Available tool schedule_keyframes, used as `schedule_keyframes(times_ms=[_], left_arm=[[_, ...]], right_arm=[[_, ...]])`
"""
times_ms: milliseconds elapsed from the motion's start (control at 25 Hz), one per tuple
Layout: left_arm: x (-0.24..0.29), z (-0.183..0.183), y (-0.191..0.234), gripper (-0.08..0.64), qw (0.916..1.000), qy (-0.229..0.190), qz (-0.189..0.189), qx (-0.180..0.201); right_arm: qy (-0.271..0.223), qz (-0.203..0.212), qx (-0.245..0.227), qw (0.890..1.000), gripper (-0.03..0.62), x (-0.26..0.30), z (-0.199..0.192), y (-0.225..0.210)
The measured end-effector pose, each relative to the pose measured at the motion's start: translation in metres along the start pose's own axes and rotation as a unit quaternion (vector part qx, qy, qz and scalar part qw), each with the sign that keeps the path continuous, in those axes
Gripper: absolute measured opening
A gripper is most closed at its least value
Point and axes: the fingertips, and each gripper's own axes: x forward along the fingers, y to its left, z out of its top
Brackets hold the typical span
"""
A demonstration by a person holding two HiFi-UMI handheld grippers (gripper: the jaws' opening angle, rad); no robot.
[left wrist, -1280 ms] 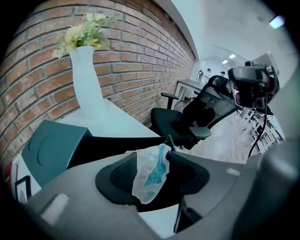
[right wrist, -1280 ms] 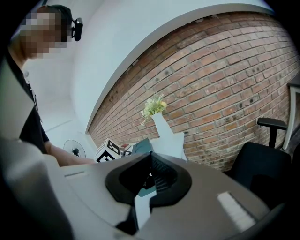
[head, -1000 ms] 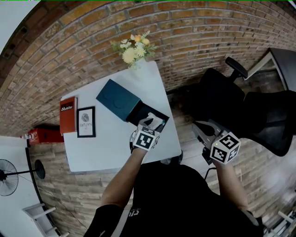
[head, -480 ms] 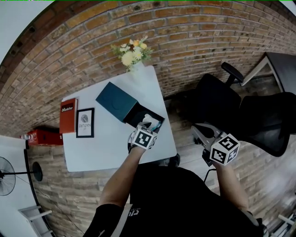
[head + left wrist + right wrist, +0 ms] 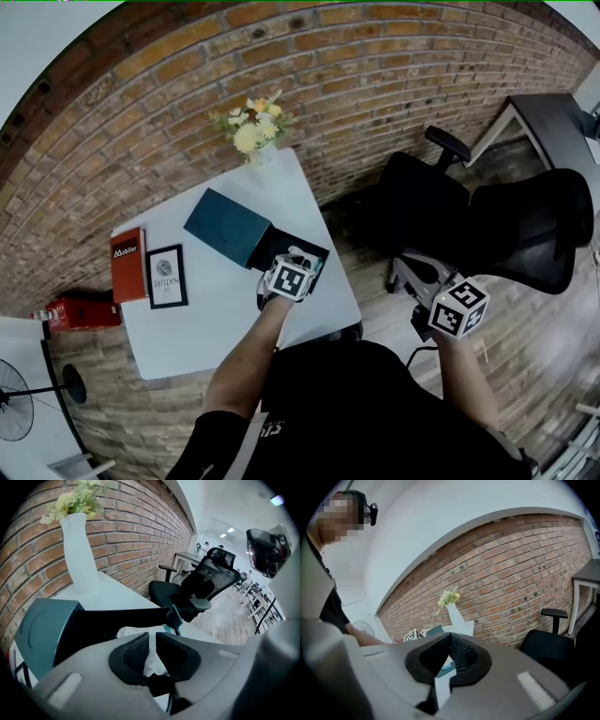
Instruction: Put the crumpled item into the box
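1. Head view: steeply down onto white square table (image 5: 206, 314).
2. Left gripper view: close over open teal box (image 5: 42, 630), facing red brick wall (image 5: 136, 541).
3. Right gripper view: farther right, near level; shares white flower vase (image 5: 454, 612) with both.

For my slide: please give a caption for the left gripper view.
Left tongs, just closed onto crumpled paper lying inside the open box.
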Motion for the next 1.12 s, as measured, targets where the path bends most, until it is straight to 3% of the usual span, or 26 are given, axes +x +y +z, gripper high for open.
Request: schedule_keyframes(times_ms=[200,640,1120], left_arm=[[-0.018,0.010,0.007,0.055,0.9996,-0.024,-0.012,0.008],[-0.088,0.011,0.023,0.057,0.9936,-0.104,-0.028,-0.034],[-0.172,0.022,0.060,0.057,0.9761,-0.206,0.003,-0.070]], right_arm=[[-0.006,-0.007,-0.006,1.000,0.000,0.014,0.004,0.018],[-0.004,0.025,-0.037,0.999,0.000,0.053,0.011,0.078],[0.005,0.069,-0.085,0.994,0.000,0.086,0.027,0.123]])
